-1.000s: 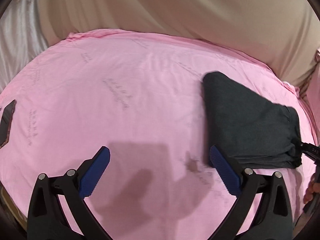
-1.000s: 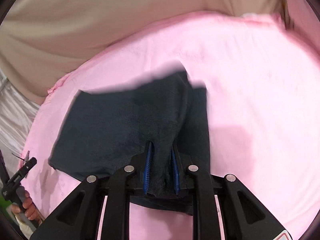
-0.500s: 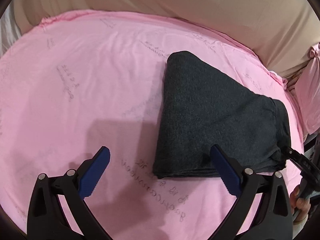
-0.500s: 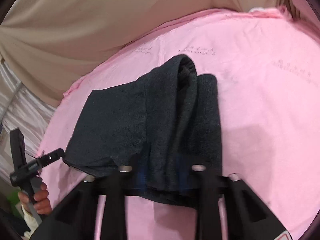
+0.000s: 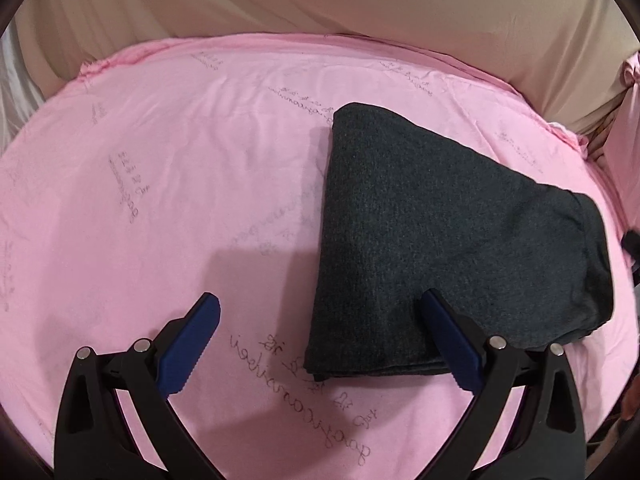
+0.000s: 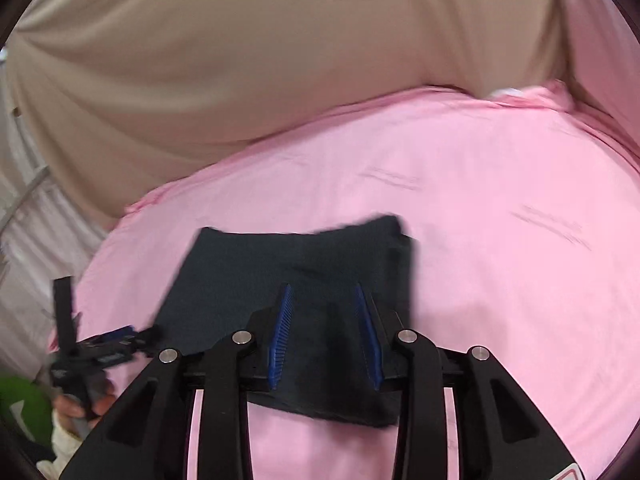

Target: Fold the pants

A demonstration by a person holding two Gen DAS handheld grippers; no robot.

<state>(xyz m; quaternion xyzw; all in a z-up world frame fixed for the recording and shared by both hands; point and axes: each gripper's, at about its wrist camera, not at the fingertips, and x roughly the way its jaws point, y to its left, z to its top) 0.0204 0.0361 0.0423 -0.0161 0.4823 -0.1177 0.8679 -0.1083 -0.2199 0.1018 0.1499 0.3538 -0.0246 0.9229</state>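
Observation:
The dark grey pants (image 5: 440,240) lie folded into a compact stack on the pink sheet (image 5: 180,180). My left gripper (image 5: 320,320) is wide open and empty, hovering over the stack's near left corner. In the right wrist view the pants (image 6: 280,264) lie flat just beyond my right gripper (image 6: 322,292). Its blue pads (image 6: 282,320) stand apart with the cloth lying below them, not pinched. The left gripper also shows at the left of the right wrist view (image 6: 100,348).
A beige fabric wall (image 5: 360,20) rises behind the pink sheet's far edge. A pink bundle (image 5: 628,120) sits at the far right. White cloth (image 6: 24,220) hangs at the left, past the sheet's edge.
My right gripper has opened and let go of the pants, which now lie flat. My left gripper has swung right over the stack and stayed open.

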